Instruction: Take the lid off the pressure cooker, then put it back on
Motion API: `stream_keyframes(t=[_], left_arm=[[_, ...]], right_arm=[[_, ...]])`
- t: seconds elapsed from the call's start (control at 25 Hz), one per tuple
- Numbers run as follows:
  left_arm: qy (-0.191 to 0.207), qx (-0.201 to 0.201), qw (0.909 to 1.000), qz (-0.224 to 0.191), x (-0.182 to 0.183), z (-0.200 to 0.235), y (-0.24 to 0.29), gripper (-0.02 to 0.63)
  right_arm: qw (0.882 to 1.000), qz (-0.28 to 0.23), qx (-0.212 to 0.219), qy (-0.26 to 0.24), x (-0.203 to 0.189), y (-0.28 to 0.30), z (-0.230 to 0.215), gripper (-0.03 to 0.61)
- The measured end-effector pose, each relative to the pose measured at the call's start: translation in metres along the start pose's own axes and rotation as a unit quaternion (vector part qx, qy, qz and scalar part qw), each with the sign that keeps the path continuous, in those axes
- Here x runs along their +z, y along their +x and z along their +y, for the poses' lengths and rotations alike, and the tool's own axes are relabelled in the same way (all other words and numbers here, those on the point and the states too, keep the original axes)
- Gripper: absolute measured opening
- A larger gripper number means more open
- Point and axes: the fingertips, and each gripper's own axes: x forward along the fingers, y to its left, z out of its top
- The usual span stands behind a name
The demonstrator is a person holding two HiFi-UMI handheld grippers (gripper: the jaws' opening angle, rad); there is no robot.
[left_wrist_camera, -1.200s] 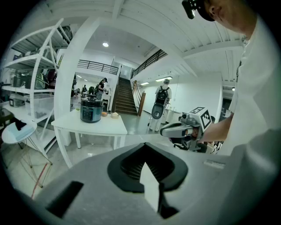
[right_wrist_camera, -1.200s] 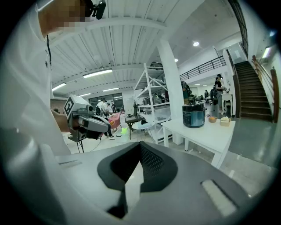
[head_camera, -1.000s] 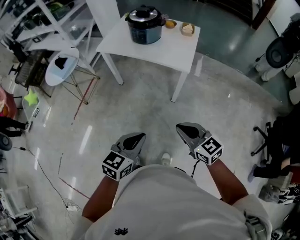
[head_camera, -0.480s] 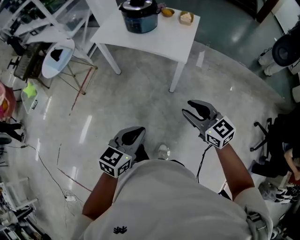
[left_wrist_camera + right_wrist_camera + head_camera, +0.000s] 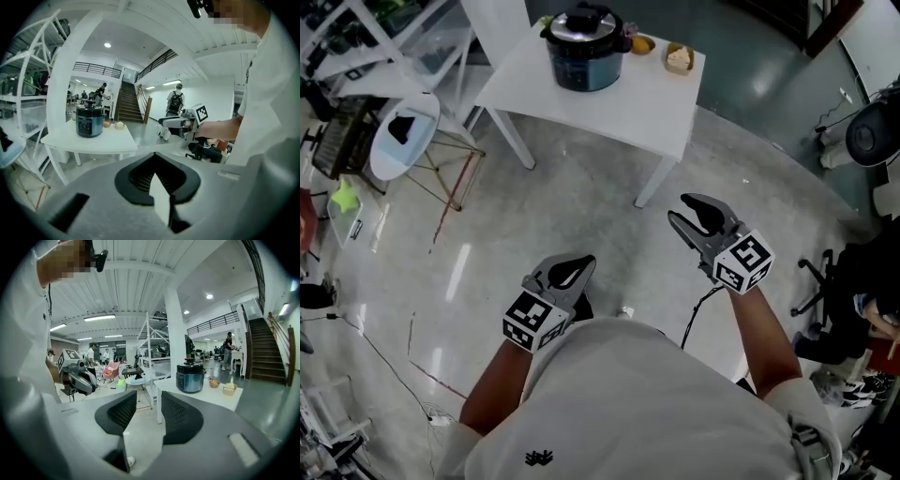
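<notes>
The dark blue pressure cooker [image 5: 584, 52] stands on the white table [image 5: 619, 103] with its lid [image 5: 581, 26] on, several steps away across the floor. It also shows in the left gripper view [image 5: 89, 121] and the right gripper view [image 5: 190, 377]. My left gripper [image 5: 581, 265] is held low by my body, jaws shut and empty [image 5: 154, 153]. My right gripper [image 5: 677, 208] is held further forward; its jaws have just been opening and stand apart with nothing between them [image 5: 149, 394].
A small bowl [image 5: 642, 45] and a pale block [image 5: 677, 58] sit on the table beside the cooker. A white rack [image 5: 356, 47] and a round white stand [image 5: 401, 141] are at the left. An office chair [image 5: 825, 281] stands at the right. Cables lie on the floor.
The right jaws went from shut to open. Both grippers moved forward towards the table, the right one further. The table now sits nearer in the head view.
</notes>
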Motion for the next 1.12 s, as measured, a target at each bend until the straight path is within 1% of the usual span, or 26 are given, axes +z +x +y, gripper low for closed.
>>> stream_keyframes(t=[0.16, 0.28, 0.36, 0.44, 0.56, 0.76, 0.92, 1.12], left_arm=[[0.026, -0.043, 0.9987, -0.007, 0.031, 0.043, 0.002, 0.006], [0.047, -0.061, 0.997, 0.0, 0.044, 0.075, 0.001, 0.006], [0.04, -0.07, 0.9968, -0.004, 0.049, 0.096, -0.003, 0.006], [0.027, -0.076, 0.9967, -0.009, 0.054, 0.12, -0.006, 0.006], [0.022, -0.072, 0.9971, -0.01, 0.06, 0.152, -0.008, 0.006], [0.007, -0.069, 0.9975, -0.017, 0.074, 0.189, 0.002, 0.006], [0.002, -0.069, 0.9974, -0.021, 0.087, 0.214, 0.02, 0.006], [-0.008, -0.058, 0.9979, -0.027, 0.115, 0.244, 0.05, 0.006]], right_arm=[[1.0, -0.006, -0.017, -0.003, 0.029, 0.049, -0.027, 0.181], [1.0, -0.012, -0.028, -0.005, 0.049, 0.085, -0.049, 0.192], [0.999, -0.012, -0.034, -0.009, 0.061, 0.106, -0.061, 0.203], [0.999, -0.014, -0.041, -0.012, 0.073, 0.127, -0.073, 0.246], [0.999, -0.022, -0.046, -0.016, 0.093, 0.156, -0.09, 0.253], [0.999, -0.018, -0.041, -0.027, 0.117, 0.195, -0.129, 0.265], [0.999, -0.021, -0.027, -0.036, 0.132, 0.229, -0.168, 0.289], [0.999, -0.027, -0.004, -0.044, 0.154, 0.271, -0.221, 0.296]])
